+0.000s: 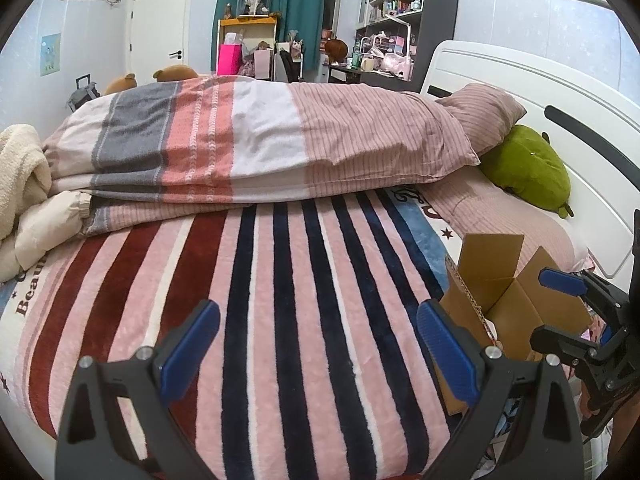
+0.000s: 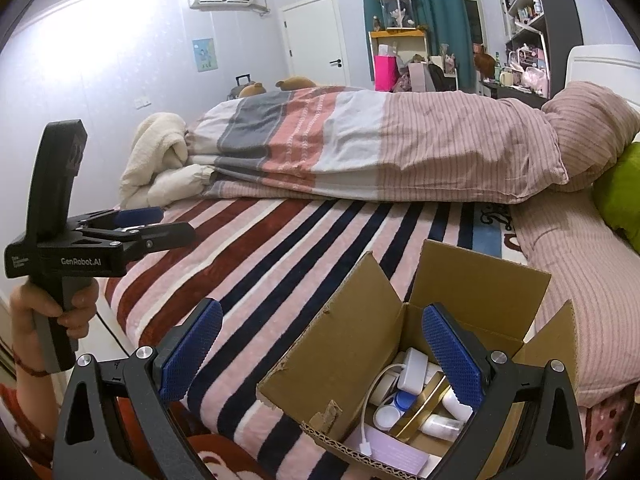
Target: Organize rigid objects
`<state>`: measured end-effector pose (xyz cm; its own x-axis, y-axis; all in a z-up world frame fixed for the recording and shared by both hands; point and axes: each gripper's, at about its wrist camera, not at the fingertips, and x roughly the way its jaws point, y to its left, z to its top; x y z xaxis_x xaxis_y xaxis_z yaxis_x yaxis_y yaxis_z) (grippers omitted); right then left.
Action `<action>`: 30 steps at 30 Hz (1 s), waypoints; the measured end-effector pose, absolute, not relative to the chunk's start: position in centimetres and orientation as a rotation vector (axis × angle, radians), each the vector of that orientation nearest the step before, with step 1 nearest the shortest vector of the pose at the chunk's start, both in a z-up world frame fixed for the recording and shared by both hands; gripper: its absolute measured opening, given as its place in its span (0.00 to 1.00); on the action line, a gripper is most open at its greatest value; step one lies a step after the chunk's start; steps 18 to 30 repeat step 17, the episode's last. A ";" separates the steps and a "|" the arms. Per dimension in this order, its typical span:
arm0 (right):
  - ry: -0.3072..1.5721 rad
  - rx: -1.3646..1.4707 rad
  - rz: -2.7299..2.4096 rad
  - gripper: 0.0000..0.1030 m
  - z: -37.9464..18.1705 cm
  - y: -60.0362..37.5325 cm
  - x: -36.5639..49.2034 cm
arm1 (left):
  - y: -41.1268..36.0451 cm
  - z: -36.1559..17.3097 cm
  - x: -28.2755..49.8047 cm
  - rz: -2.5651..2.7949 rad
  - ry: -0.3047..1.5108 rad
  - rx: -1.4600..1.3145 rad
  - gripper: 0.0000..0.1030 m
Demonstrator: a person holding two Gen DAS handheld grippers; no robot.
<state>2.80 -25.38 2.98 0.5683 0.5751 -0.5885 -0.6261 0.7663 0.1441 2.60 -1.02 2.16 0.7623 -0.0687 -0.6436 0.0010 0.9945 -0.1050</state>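
An open cardboard box [image 2: 352,364] stands on the striped blanket near the bed's front edge; it also shows in the left wrist view [image 1: 496,280]. Inside lie several small objects: a white charger with cable [image 2: 412,372], a contact lens case [image 2: 394,408], white bottles [image 2: 444,424], a gold-rimmed item [image 2: 420,404]. My right gripper [image 2: 320,356] is open and empty, just above the box's near left corner; it shows at the right in the left wrist view [image 1: 560,308]. My left gripper [image 1: 318,340] is open and empty over bare blanket, left of the box; it also shows in the right wrist view [image 2: 156,220].
A folded quilt [image 1: 260,144] lies across the bed's far half. A pink pillow [image 1: 484,112] and green plush [image 1: 528,168] sit by the white headboard [image 1: 520,80]. Cream bedding [image 1: 20,184] is heaped at the left. Shelves and a desk stand beyond.
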 end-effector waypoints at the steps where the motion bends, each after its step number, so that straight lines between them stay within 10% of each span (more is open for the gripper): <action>1: 0.660 -0.082 0.707 0.98 3.0 -25.4 2.8 | -1.0 2.2 2.6 -0.037 0.704 -0.100 0.95; 30: 0.655 -0.078 0.714 0.98 3.1 -25.5 2.7 | -0.9 2.4 2.2 -0.013 0.691 -0.102 0.95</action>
